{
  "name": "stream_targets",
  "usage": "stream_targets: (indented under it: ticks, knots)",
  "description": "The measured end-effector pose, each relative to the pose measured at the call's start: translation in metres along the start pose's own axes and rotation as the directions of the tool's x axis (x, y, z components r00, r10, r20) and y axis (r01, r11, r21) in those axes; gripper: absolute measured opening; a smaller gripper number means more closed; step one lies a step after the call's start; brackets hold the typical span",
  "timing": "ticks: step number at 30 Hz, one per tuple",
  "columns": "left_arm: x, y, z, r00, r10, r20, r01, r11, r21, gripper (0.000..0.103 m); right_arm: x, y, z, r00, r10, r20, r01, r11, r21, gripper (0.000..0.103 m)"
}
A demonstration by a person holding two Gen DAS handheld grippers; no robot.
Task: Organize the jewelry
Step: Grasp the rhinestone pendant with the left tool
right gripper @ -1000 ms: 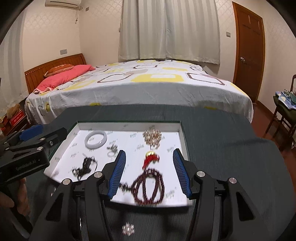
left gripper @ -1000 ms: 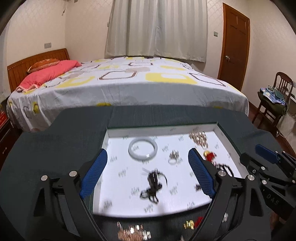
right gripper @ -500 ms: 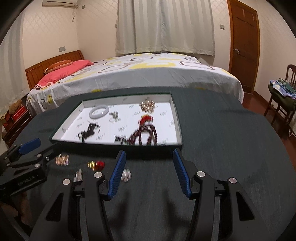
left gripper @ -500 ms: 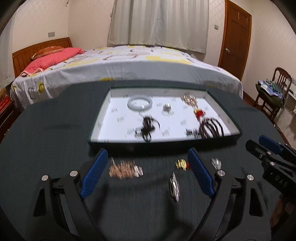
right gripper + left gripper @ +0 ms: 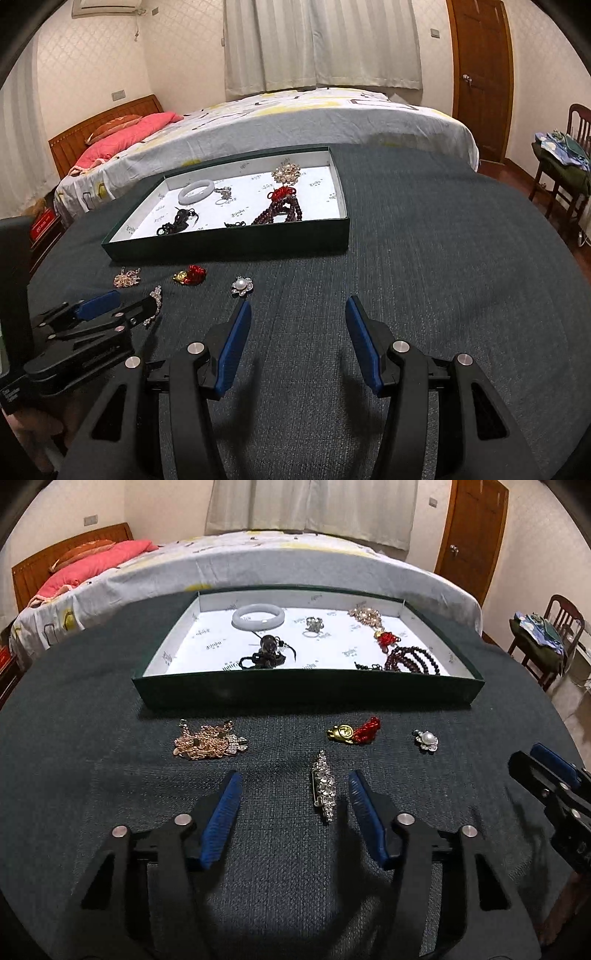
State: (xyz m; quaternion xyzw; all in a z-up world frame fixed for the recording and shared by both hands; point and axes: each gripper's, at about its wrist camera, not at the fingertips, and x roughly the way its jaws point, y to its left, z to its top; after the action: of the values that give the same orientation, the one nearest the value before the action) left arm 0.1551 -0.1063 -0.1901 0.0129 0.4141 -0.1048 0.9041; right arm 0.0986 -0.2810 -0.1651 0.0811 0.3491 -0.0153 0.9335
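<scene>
tray [image 5: 306,692]: 1 | jewelry pieces inside the tray: 6 | jewelry pieces loose on the cloth: 4 | grippers: 2 | bed [image 5: 258,565]: 1 | door [image 5: 480,74]: 1 | chair [image 5: 561,627]: 1

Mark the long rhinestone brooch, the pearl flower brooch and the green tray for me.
long rhinestone brooch [image 5: 323,788]: left wrist view, middle of its length.
pearl flower brooch [image 5: 242,286]: right wrist view, on the pearl.
green tray [image 5: 306,690]: left wrist view, near outer wall.

Left gripper [image 5: 295,797] angled downward, jaws part open and just narrowed, nothing pressed by the blue pads [image 5: 221,812], right gripper [image 5: 297,334] angled downward just beside it, jaws held part open, nothing gripped between them
</scene>
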Motion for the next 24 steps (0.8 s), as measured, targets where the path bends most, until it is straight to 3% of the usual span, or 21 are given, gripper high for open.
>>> stream_targets:
  ticks: [6,11,24]
  knots:
    - [0.005,-0.004,0.0,1.0,-0.016,-0.027,0.016,1.0,0.021,0.044,0.003,-0.003,-0.001,1.0,0.003,-0.008,-0.003,1.0,0.014,0.053]
    - [0.007,-0.009,0.001,0.999,-0.035,-0.029,0.037,0.998,0.056,0.015,0.005,-0.003,-0.001,1.0,0.003,-0.015,-0.003,1.0,0.013,0.053]
    - [-0.011,0.004,0.004,0.999,-0.038,0.016,0.037,0.998,0.04,0.013,0.01,0.004,-0.001,1.0,0.01,-0.027,-0.01,1.0,-0.004,0.053]
